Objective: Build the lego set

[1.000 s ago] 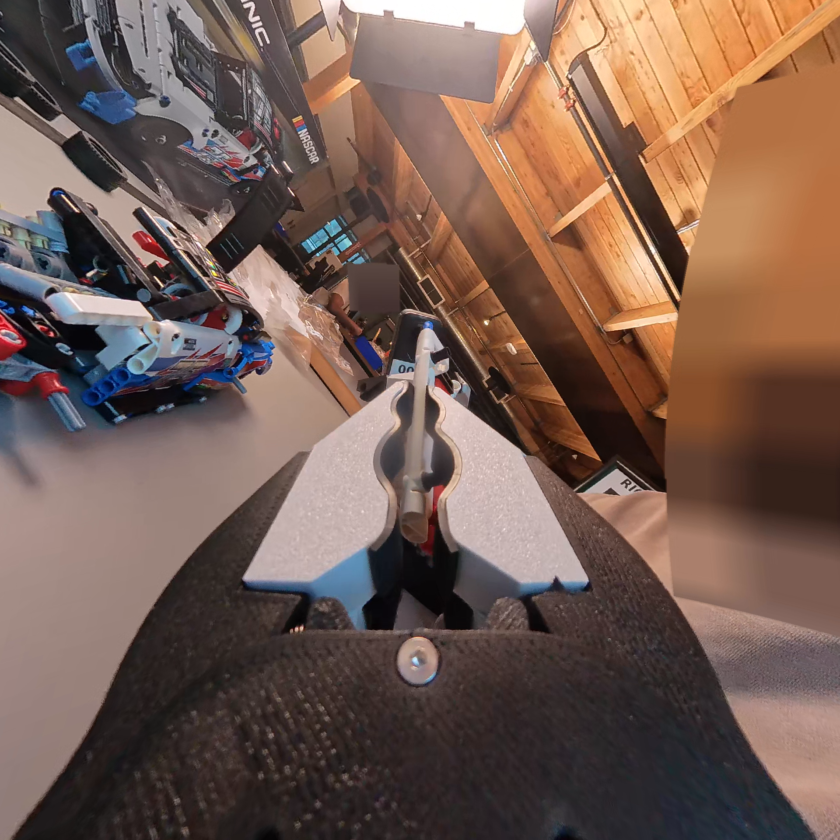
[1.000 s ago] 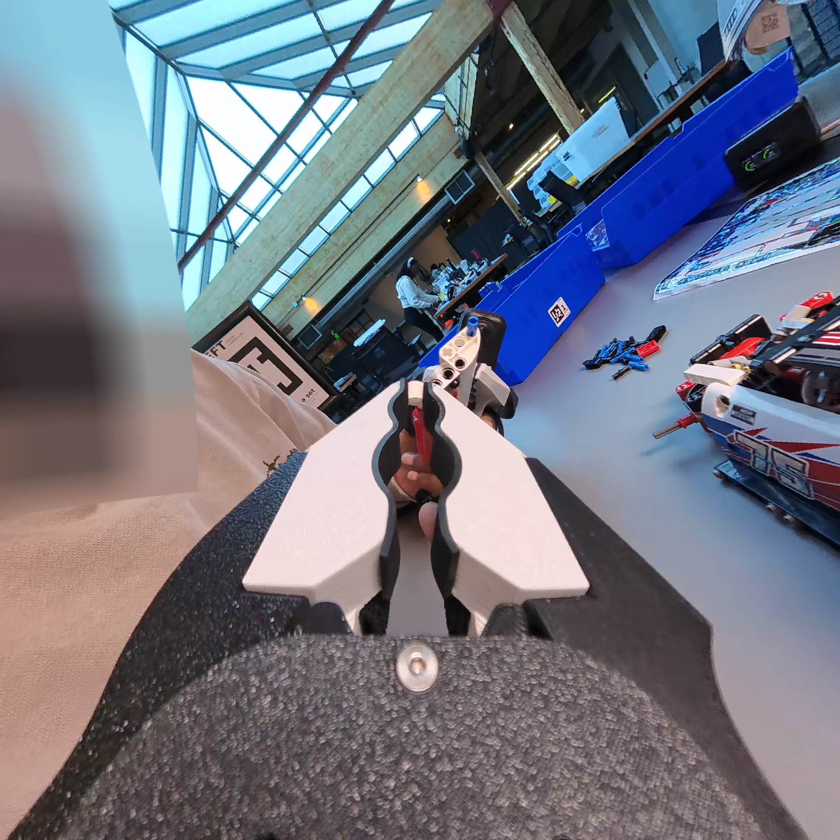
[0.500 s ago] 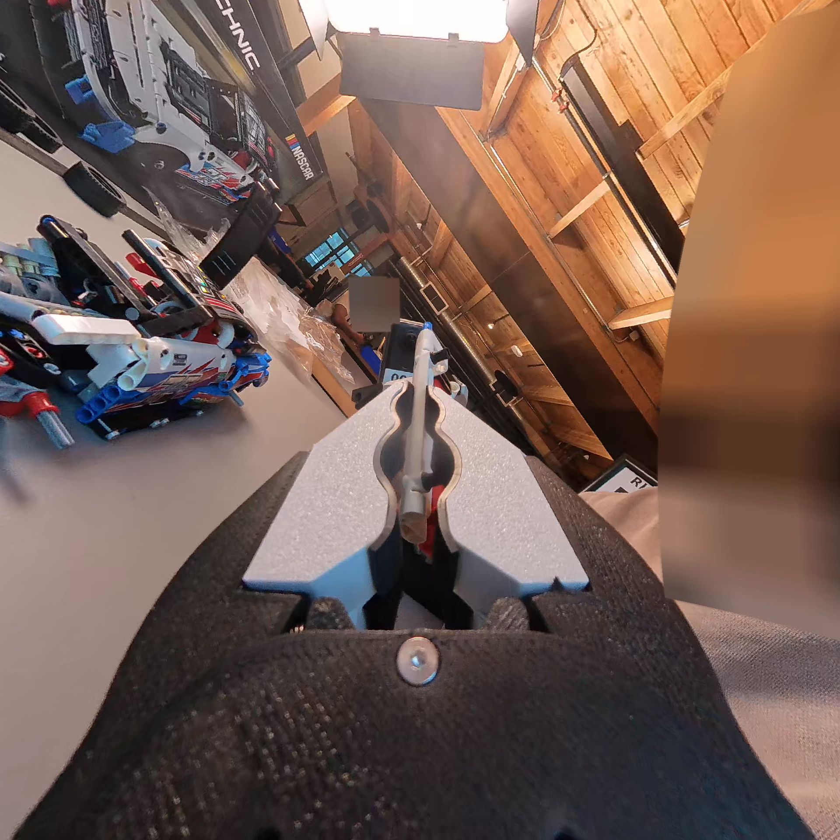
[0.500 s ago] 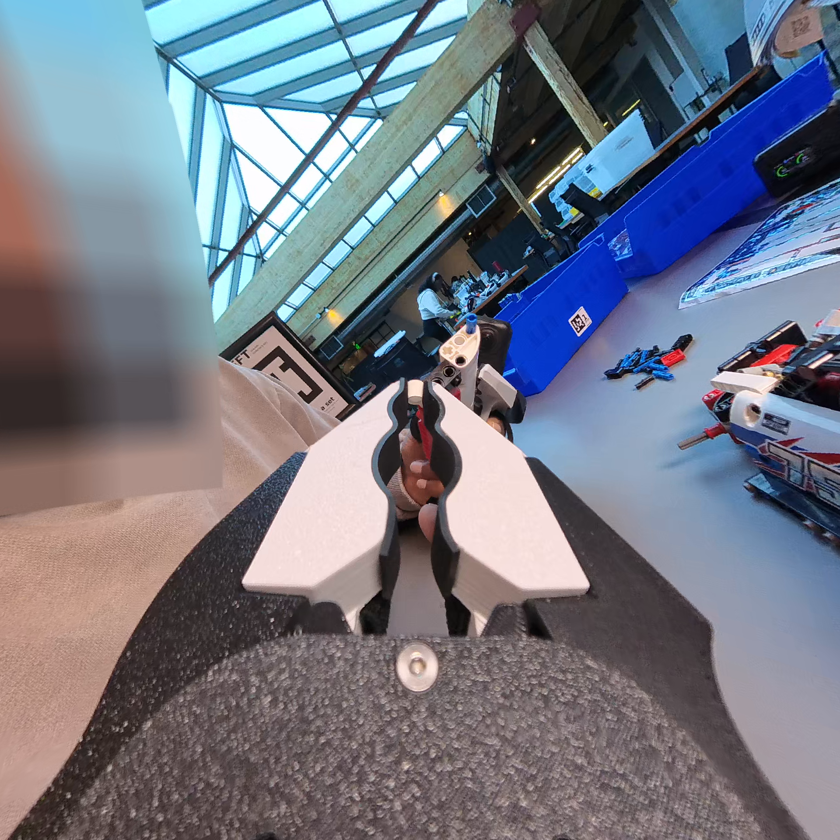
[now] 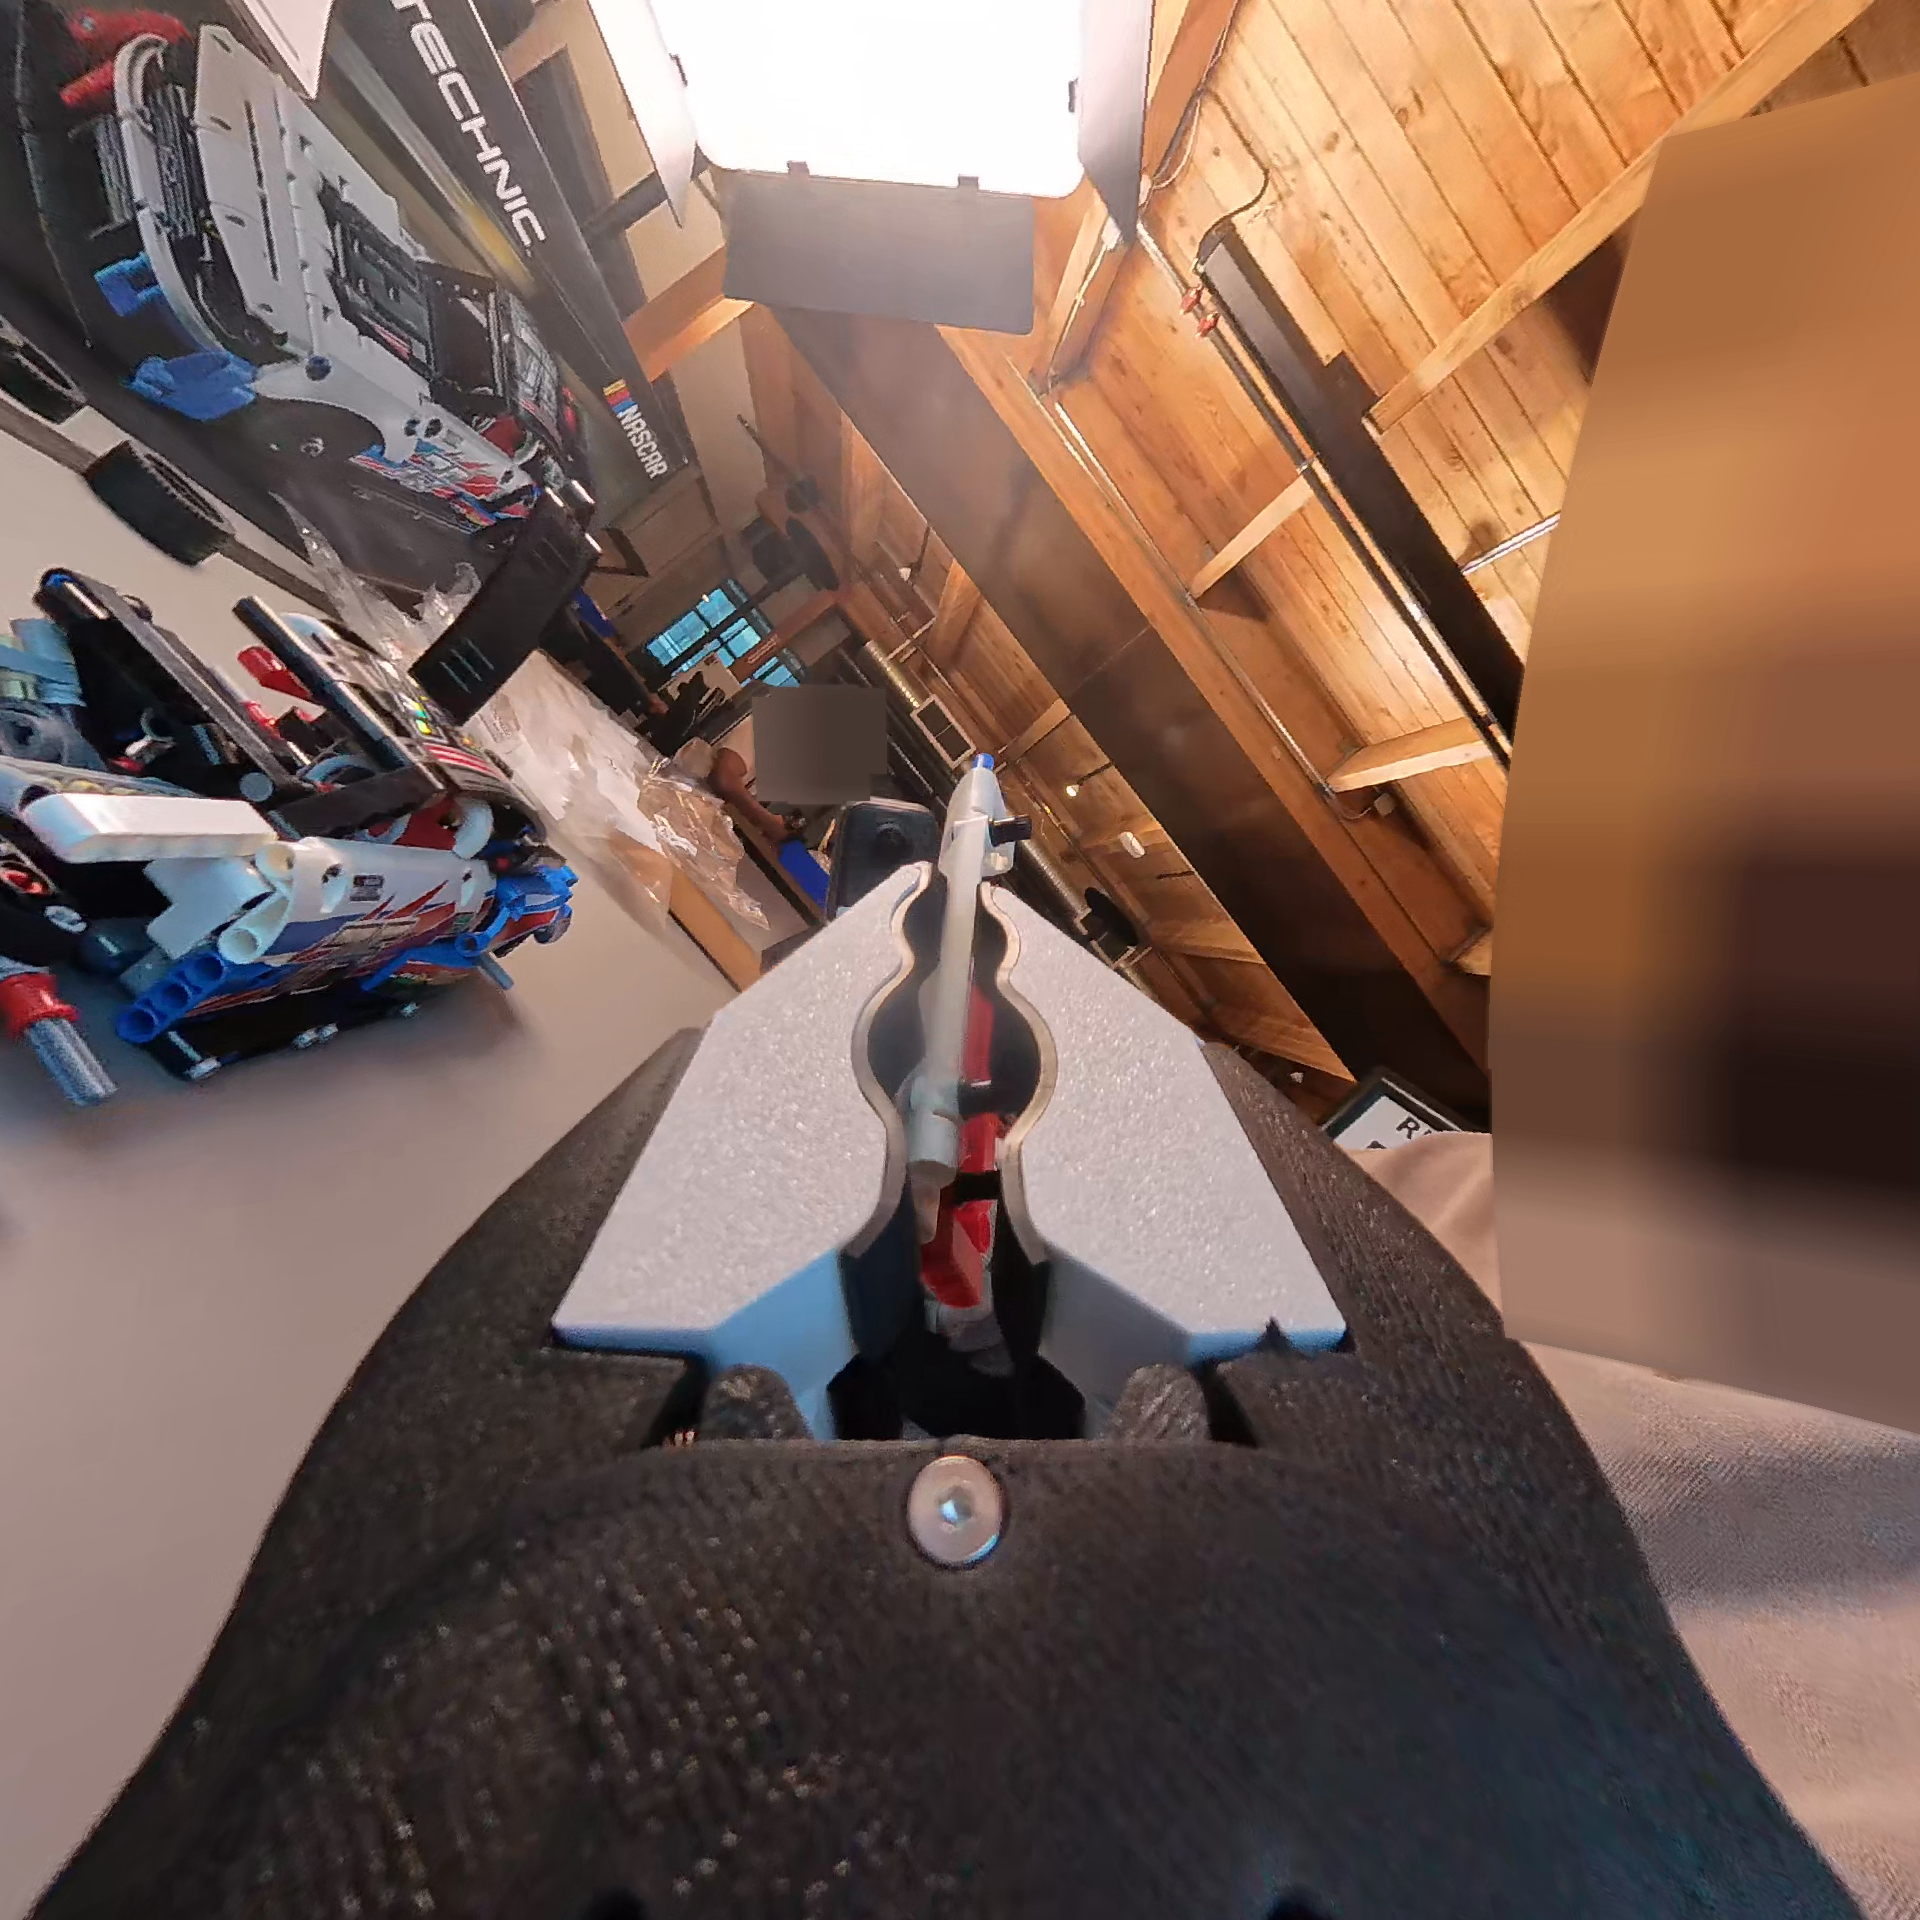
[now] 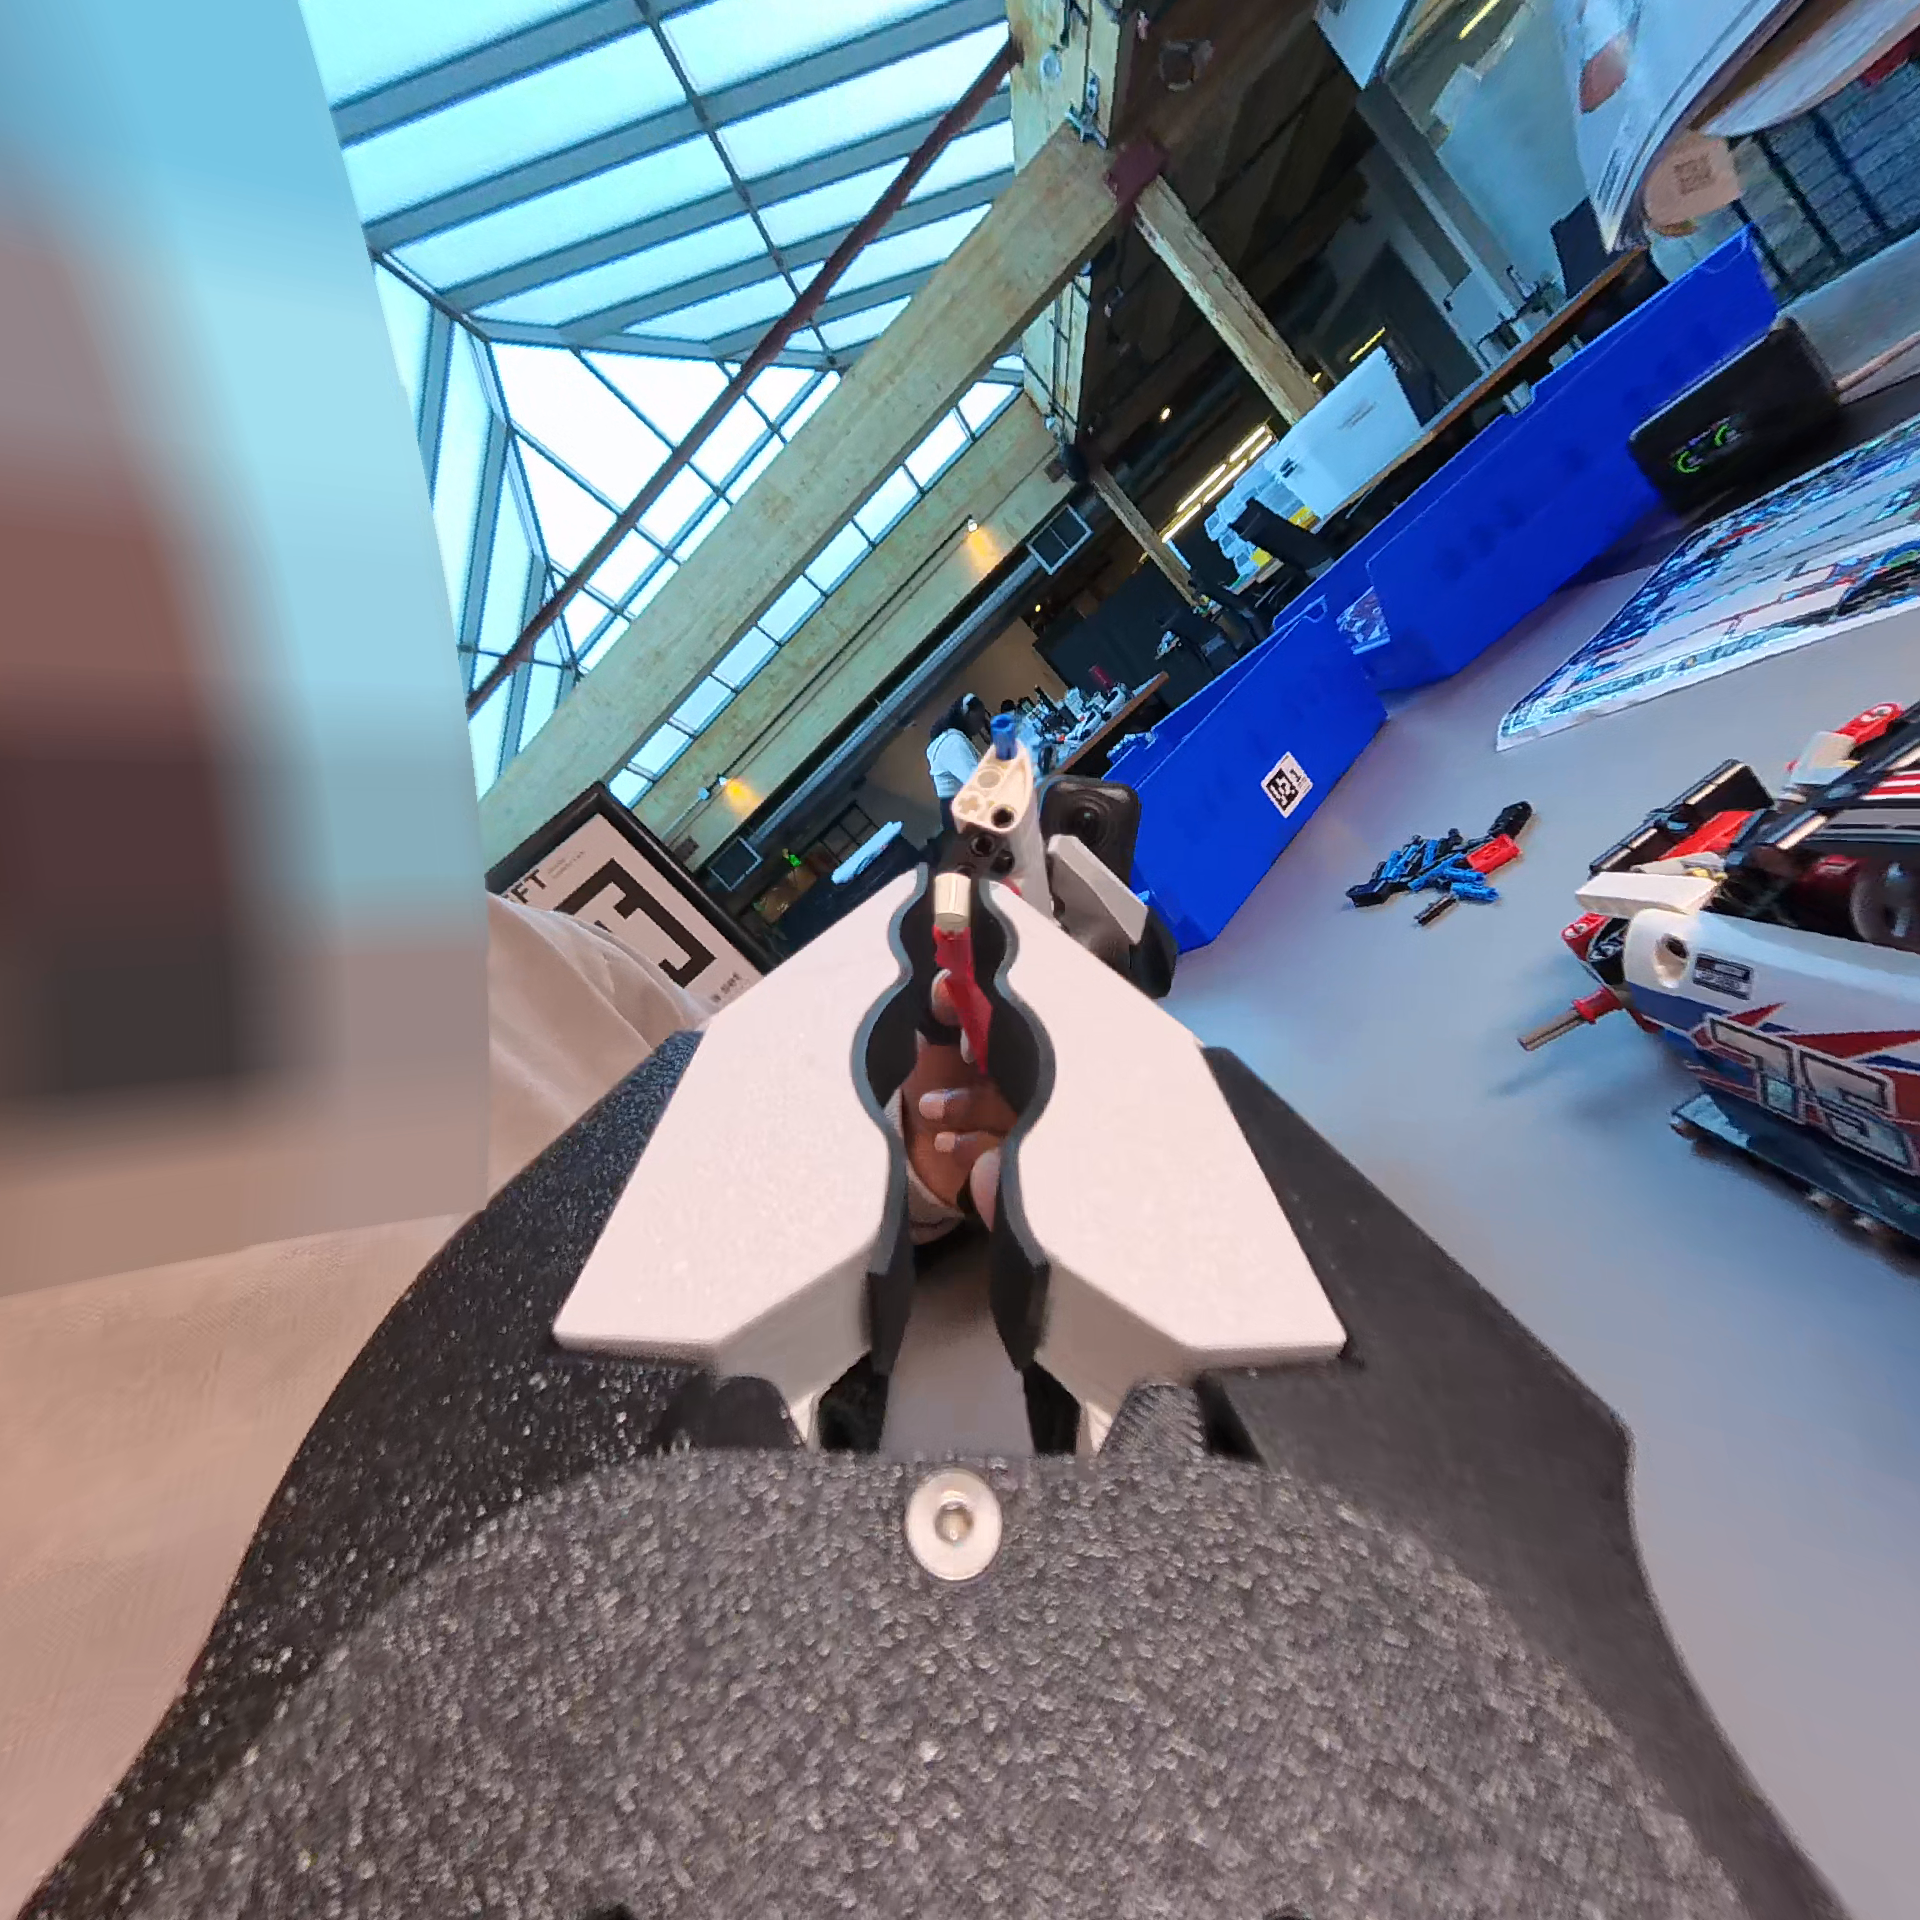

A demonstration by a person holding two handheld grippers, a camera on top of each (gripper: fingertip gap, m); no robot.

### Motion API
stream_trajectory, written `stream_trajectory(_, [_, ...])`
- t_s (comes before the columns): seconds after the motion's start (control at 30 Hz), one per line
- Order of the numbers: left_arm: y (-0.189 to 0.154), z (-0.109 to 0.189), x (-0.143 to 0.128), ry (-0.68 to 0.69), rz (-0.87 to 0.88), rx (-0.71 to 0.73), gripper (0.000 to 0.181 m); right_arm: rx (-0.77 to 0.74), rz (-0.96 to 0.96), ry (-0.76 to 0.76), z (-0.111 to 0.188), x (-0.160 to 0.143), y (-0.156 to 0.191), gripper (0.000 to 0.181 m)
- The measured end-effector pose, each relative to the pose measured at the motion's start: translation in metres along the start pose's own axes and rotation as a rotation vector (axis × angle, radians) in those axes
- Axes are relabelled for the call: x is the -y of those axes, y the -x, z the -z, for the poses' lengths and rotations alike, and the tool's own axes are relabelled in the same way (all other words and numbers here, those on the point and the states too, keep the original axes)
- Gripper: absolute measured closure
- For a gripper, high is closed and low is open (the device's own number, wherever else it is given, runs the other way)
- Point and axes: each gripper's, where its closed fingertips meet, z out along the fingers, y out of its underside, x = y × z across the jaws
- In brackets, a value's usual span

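Left claw (image 5: pixel 953 935), at frame centre and raised off the grey surface (image 5: pixel 312 1195), is clamped on a white Technic beam assembly (image 5: pixel 961 935). The beam's long axis runs along the fingers, blue-pin end pointing away toward upper centre. Right claw (image 6: pixel 953 925), tilted likewise, pinches a red piece (image 6: pixel 961 987) with tan tip, pointing at the white assembly. The partly built race car (image 6: pixel 1766 997) lies at right on the surface.
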Motion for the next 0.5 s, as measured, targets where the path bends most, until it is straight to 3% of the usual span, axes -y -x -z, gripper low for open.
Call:
stream_trajectory(0.1, [-0.012, -0.004, 0.003, -0.002, -0.100, -0.034, 0.180, -0.055, -0.015, 0.054, -0.004, -0.014, -0.009, 0.178])
stream_trajectory(0.17, [-0.016, -0.007, 0.000, 0.032, -0.262, 0.007, 0.179, -0.028, -0.013, -0.011, -0.007, -0.006, 0.001, 0.179])
stream_trajectory(0.3, [-0.013, 0.002, 0.013, 0.007, -0.298, 0.034, 0.179, -0.083, 0.032, -0.041, 0.003, 0.014, -0.002, 0.179])
stream_trajectory(0.5, [-0.002, 0.003, 0.005, 0.113, -0.452, 0.119, 0.179, -0.151, 0.049, 0.066, 0.003, -0.007, -0.012, 0.179])
